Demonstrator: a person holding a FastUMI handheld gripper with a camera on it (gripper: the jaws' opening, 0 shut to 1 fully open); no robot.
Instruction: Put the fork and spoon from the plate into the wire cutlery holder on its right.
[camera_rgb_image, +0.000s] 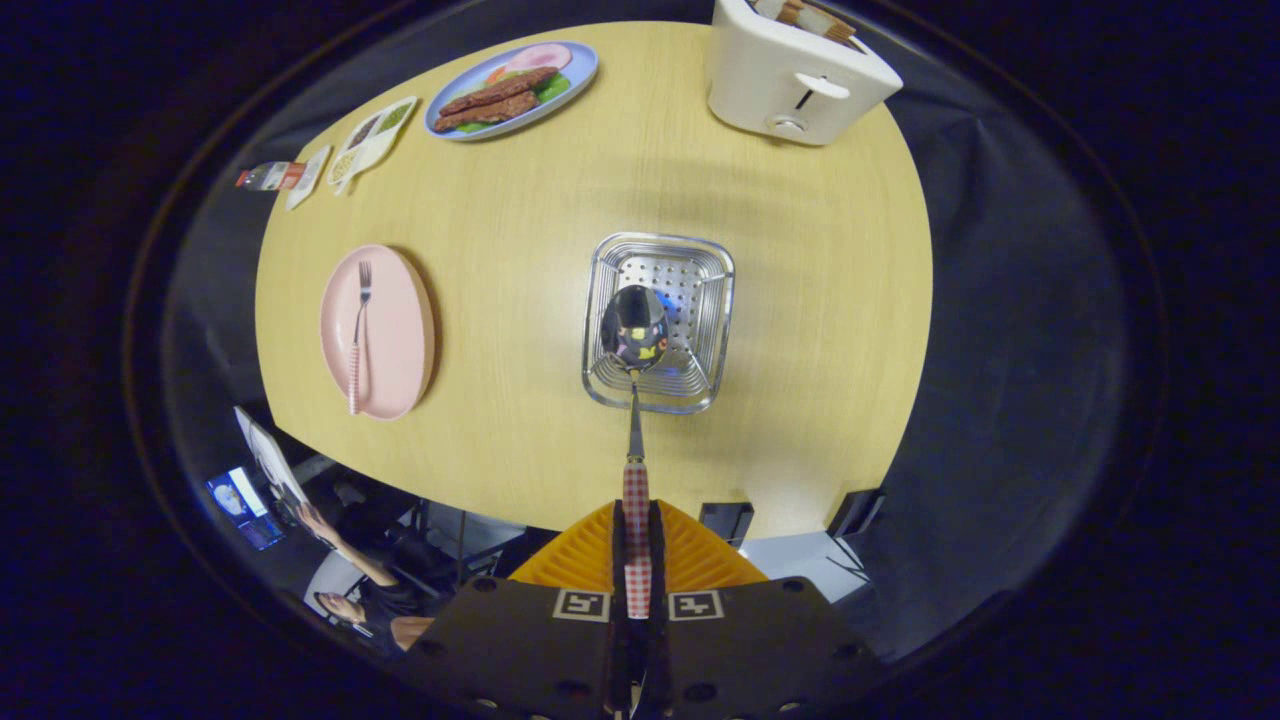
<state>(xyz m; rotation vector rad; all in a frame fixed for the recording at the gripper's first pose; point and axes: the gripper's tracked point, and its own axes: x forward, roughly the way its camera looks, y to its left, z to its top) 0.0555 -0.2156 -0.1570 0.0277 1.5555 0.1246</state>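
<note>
Red-checked handle of the spoon (636, 400) is pinched tight between our gripper (636, 530) fingers, bowl hanging right over the wire cutlery holder (700, 262). We'd lower it straight so the bowl clears the rim, then let go. The fork (358, 340) sits on the pink plate (395, 335), well off to the left. No readable writing we can make out.

spoon (636, 330) handle end: hidden between claw (636, 545) fingers | toaster (795, 70) top: cut off
</note>
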